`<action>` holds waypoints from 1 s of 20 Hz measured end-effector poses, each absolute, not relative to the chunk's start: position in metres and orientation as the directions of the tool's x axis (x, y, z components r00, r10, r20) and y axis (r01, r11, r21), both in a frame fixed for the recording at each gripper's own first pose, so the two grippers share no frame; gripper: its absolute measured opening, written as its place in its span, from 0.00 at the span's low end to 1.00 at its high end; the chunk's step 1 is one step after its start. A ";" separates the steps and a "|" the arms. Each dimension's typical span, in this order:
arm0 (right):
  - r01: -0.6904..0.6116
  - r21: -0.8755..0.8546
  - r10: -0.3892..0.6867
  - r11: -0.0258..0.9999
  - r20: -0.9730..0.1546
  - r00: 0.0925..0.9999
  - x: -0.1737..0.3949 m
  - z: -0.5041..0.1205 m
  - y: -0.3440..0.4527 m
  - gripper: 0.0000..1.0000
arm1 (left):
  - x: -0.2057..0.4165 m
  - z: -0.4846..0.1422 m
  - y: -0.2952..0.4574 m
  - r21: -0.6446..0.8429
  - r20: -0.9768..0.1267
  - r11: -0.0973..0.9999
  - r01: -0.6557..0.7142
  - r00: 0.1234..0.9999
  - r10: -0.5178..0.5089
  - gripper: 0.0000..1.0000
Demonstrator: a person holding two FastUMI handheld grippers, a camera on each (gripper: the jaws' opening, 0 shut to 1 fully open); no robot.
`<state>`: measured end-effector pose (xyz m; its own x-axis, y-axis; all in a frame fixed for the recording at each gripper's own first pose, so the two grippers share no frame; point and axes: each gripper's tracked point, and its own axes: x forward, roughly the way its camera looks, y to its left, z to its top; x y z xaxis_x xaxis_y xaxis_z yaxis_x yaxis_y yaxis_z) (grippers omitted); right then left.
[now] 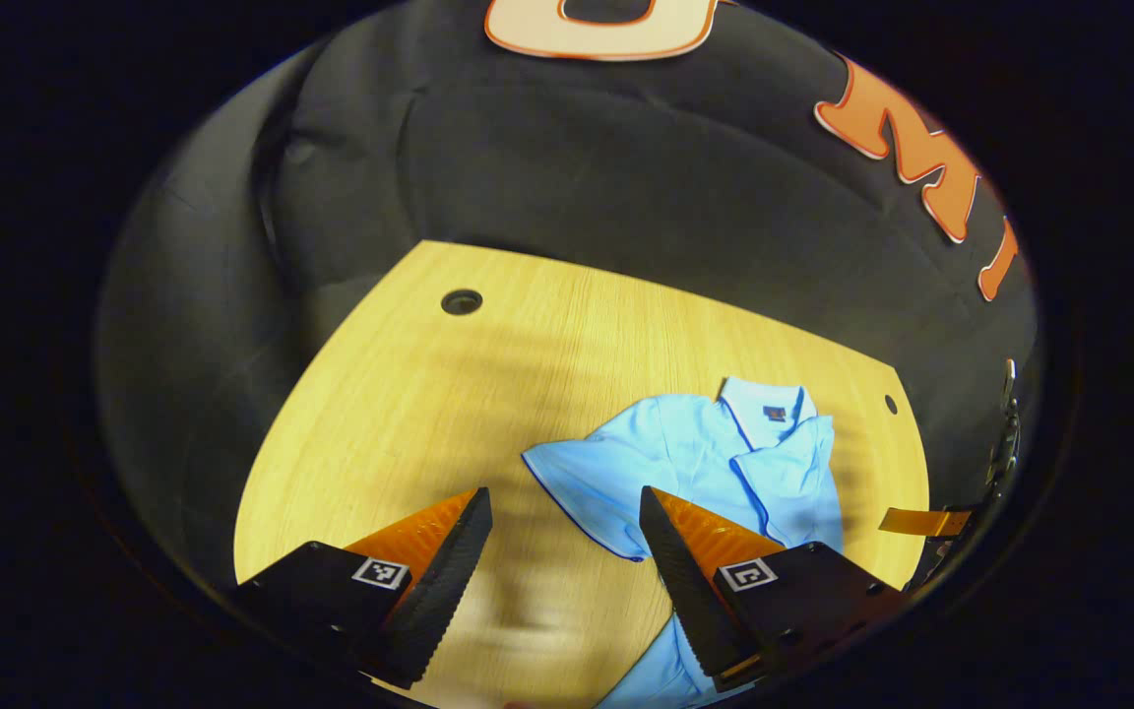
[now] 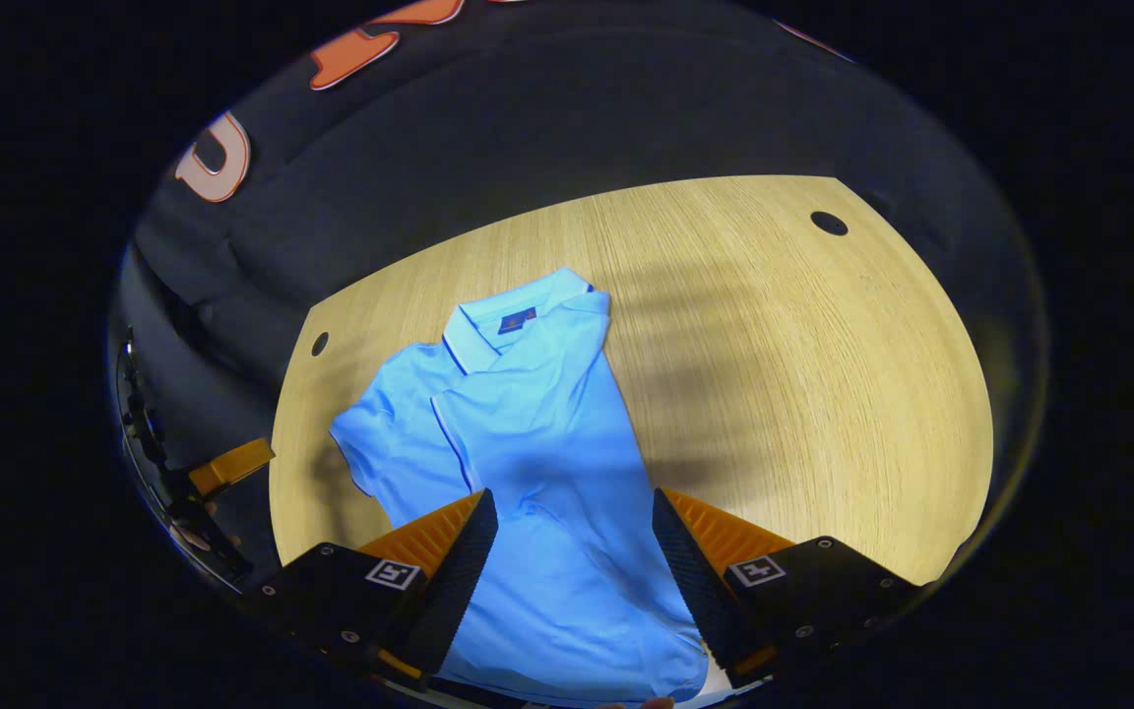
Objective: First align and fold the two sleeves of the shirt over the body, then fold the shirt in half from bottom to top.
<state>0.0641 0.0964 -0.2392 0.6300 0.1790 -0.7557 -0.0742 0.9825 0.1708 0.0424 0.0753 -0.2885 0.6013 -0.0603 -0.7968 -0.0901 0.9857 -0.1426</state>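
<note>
- The shirt (image 2: 528, 433) lies on the desk (image 2: 803, 374), collar far from us.
- One sleeve looks folded over the body; we judge the other sleeve (image 1: 587, 483) and the bottom fold remain.
- Left tool (image 1: 565, 512) and right tool (image 2: 575, 517) both gape, holding nothing.

My pale wooden worktop (image 2: 774, 374) carries a light blue shirt (image 2: 537, 463), lying flat, one sleeve folded over.
</note>
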 end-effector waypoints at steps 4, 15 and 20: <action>-0.035 0.214 0.193 0.976 -0.778 0.598 0.057 -0.254 0.072 0.98 | 0.050 -0.337 0.066 -0.176 -0.868 0.968 -0.181 0.492 -0.065 0.96; 0.028 0.254 0.198 0.967 -0.814 0.545 0.057 -0.276 0.030 0.98 | 0.052 -0.388 0.063 -0.102 -0.938 0.957 -0.270 0.345 -0.002 0.99; 0.036 0.260 0.200 0.965 -0.818 0.539 0.059 -0.277 0.027 0.98 | 0.052 -0.392 0.062 -0.057 -0.946 0.963 -0.263 0.321 0.031 0.96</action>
<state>0.0587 0.0274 -0.2775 0.5393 0.2002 -0.8180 0.0361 0.9649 0.2600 0.0518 0.0618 -0.3916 0.3212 0.0313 -0.9465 -0.2632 0.9630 -0.0575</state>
